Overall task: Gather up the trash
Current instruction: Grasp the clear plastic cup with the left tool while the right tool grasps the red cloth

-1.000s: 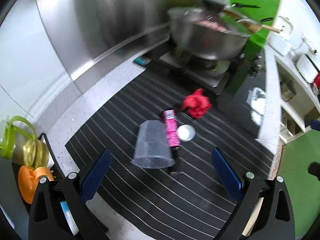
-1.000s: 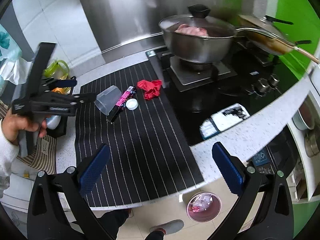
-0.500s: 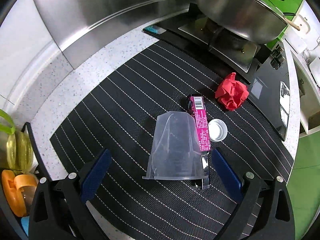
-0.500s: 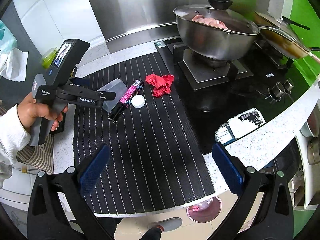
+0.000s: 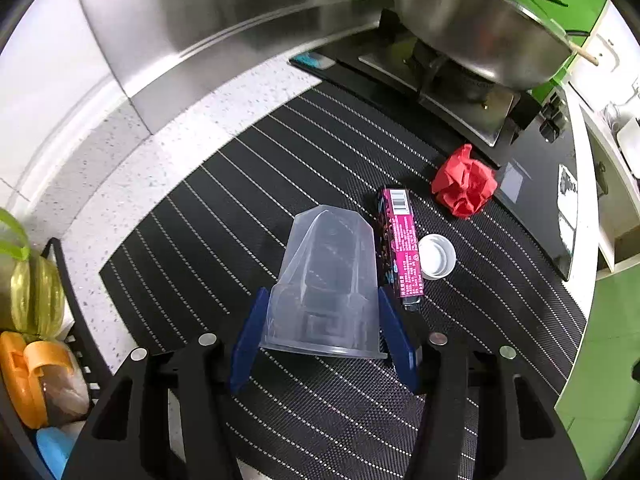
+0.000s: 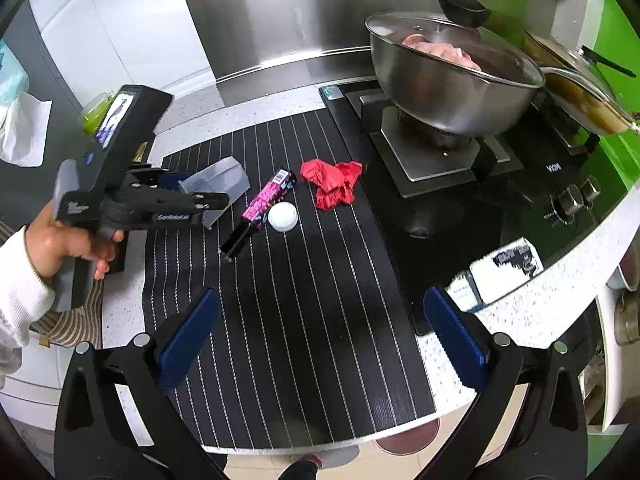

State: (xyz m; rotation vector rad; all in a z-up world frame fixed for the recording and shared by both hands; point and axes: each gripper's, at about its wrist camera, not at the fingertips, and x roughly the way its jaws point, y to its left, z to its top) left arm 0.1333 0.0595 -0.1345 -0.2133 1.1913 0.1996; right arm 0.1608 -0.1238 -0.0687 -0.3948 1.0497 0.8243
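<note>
The left tool (image 5: 322,328) is closing its jaws around a clear plastic cup (image 5: 326,280) lying on the striped mat (image 5: 200,240) beside a pink wrapper (image 5: 400,246), ready for lifting, while the right tool (image 6: 320,336) hovers apart, empty.

Our left gripper (image 5: 320,316) pointed steeply down, its blue pads (image 5: 250,336) closing in from either side of the clear plastic cup (image 5: 328,276) that lay between them, the pads right at its walls near the rim. Our left hand (image 6: 60,244), in a white sleeve (image 6: 18,292), wrapped the grey handle from below. Our right gripper (image 6: 320,332) hung tilted downward with its jaws spread wide and nothing between the blue pads (image 6: 452,332).
</note>
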